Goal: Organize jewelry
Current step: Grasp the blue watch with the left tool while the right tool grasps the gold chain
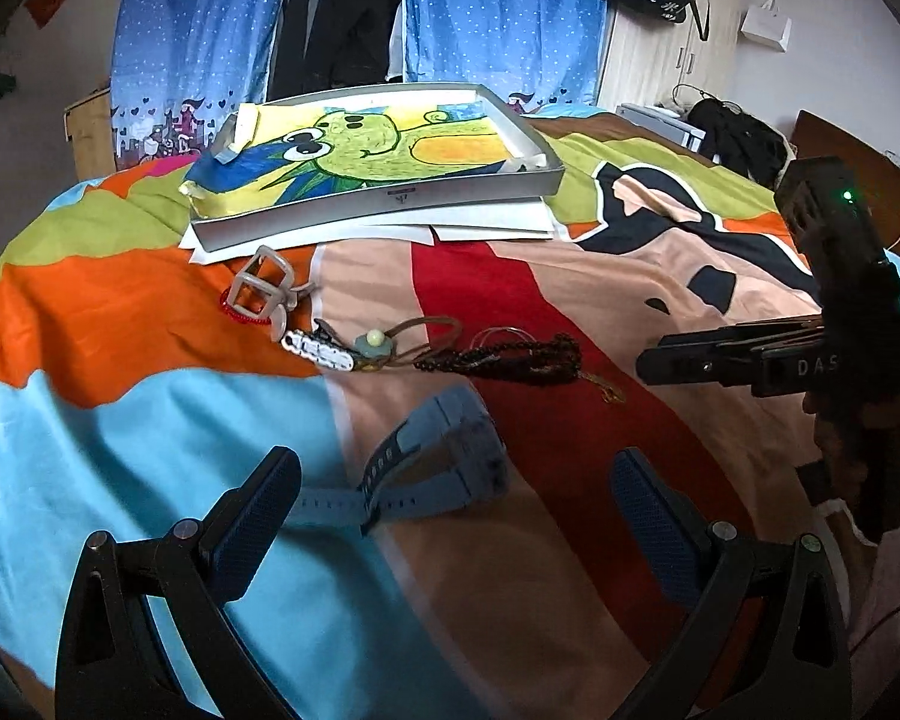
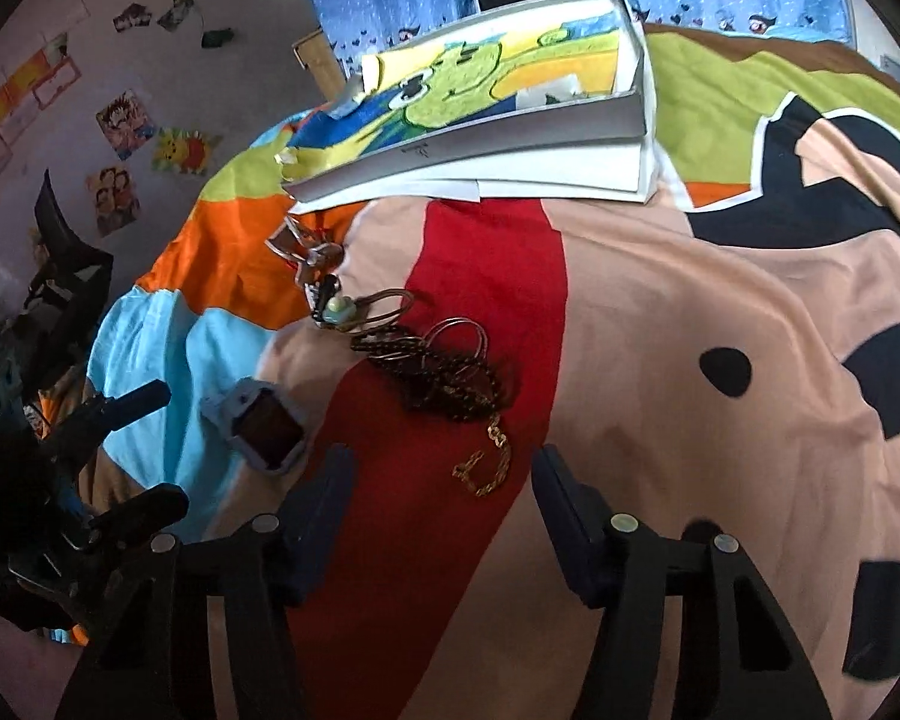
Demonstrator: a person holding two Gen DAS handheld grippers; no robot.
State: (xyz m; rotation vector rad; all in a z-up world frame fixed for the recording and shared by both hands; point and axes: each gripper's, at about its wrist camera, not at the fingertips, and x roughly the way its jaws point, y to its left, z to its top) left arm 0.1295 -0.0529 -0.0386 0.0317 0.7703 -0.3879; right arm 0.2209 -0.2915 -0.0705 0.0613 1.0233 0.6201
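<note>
**Jewelry lay strewn on a patchwork bedspread as two grippers hovered with jaws apart**

The left gripper [image 1: 456, 516] hung over the bed with its jaws spread wide and grasping nothing. Between them, just ahead of the blue pads, a blue-grey watch [image 1: 444, 456] lay on its side on the bedspread [image 1: 120, 420], its strap trailing toward the left finger without visibly touching it. The right gripper [image 2: 444, 510] likewise stood released above the red stripe of the cloth, and a gold chain [image 2: 487, 462] lay just ahead of the gap between its jaws, nearer the right one.

Beyond the chain, a tangle of dark beaded bracelets [image 2: 444, 378] and thin wire bangles [image 2: 459, 330] rested in one heap, touching each other. Farther out and to the left of the right jaws sat a brown cord bracelet with a pale green bead [image 2: 342, 309], then a small white hair clip [image 1: 321, 351], with a grey double buckle [image 1: 264, 288] lying over a red beaded loop [image 1: 240, 315].

Farthest from both pairs of jaws, a shallow grey box [image 1: 390, 198] sat on sheets of white paper [image 1: 486, 225], holding a crayon drawing of a green cartoon creature [image 1: 354, 144]. Behind the bed hung blue dotted curtains [image 1: 198, 24], and seen from the right wrist, small pictures [image 2: 123, 123] were stuck on the pale wall to the left.
</note>
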